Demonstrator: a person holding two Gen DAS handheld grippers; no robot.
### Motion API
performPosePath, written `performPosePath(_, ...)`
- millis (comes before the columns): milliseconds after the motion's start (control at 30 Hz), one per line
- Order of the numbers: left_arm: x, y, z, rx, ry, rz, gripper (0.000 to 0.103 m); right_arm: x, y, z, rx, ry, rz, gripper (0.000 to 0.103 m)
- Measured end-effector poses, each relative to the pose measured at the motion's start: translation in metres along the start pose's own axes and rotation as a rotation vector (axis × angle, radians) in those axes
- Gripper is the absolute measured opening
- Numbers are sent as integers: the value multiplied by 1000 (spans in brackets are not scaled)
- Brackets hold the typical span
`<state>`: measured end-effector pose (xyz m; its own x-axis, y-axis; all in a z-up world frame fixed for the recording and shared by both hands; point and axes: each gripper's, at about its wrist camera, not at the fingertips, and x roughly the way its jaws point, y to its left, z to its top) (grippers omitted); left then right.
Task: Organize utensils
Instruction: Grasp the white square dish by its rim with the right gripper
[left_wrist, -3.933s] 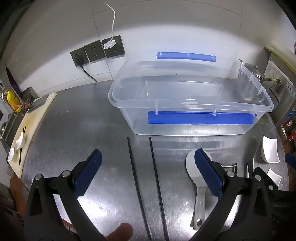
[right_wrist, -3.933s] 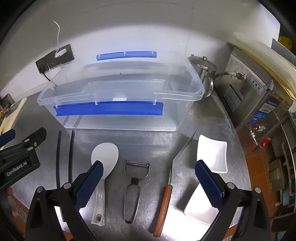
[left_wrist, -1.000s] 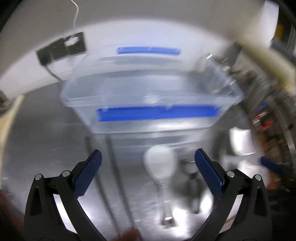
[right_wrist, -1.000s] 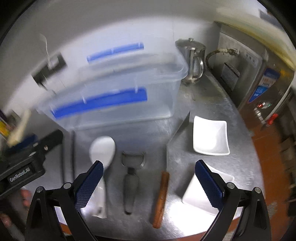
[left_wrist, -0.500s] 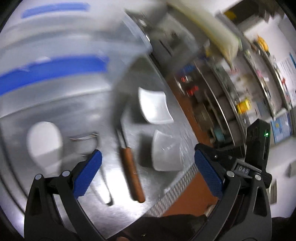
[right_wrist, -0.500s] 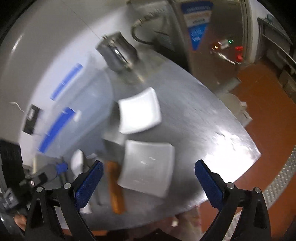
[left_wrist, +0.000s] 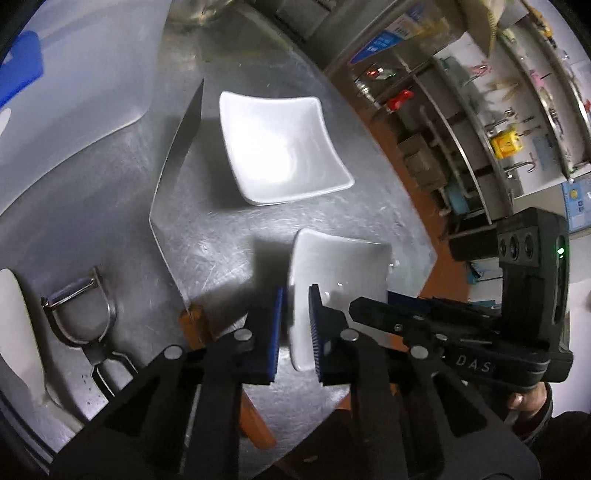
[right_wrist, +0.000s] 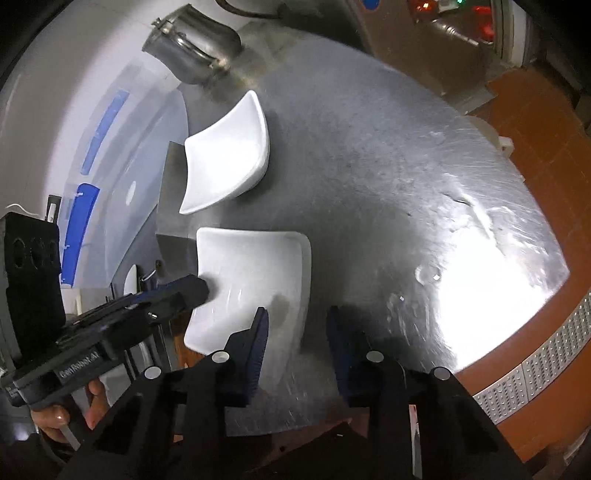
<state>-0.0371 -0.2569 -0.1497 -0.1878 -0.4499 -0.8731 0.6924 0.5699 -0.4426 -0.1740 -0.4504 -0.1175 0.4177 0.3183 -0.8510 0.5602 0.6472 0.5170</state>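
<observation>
Two white square dishes lie on the steel table. My left gripper (left_wrist: 295, 325) is shut on the left rim of the near dish (left_wrist: 343, 266), one pad inside and one outside. In the right wrist view the same near dish (right_wrist: 255, 273) lies flat; my right gripper (right_wrist: 295, 332) straddles its right edge, its jaws narrowed with a gap left. The far dish (left_wrist: 280, 147) (right_wrist: 225, 162) lies apart. A wooden-handled knife (left_wrist: 173, 184), a peeler (left_wrist: 81, 314) and a white rice spoon (left_wrist: 18, 332) lie to the left.
The clear plastic bin with blue handles (left_wrist: 55, 92) (right_wrist: 110, 155) stands behind the utensils. A steel kettle (right_wrist: 192, 48) stands at the back. The table edge (right_wrist: 517, 332) runs close on the right, with orange floor beyond.
Both grippers swung right from the bin to the near dish. The left jaws closed on its rim; the right jaws narrowed around its other edge.
</observation>
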Motion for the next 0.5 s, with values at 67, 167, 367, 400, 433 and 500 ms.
performPosePath(67,12,-1,4,6,28,2,12,4,0,5,-14,10,-4,16)
performPosePath(167,18,1,8,13,56,2,5,8,-2,7,-24,2,-5,11)
performPosePath(367,-1,-9,10,51,8,-35,5,-17,15,11,-94,-63,-39,10)
performPosePath(400,-13,-12,11,63,-23,-43,5,-29,20,13,-117,-89,-36,10)
performPosePath(433,-34,-15,15,79,-76,-55,5,-47,35,19,-158,-137,-31,10)
performPosePath(500,-81,-18,26,106,-194,-55,5,-77,71,32,-254,-223,-19,10)
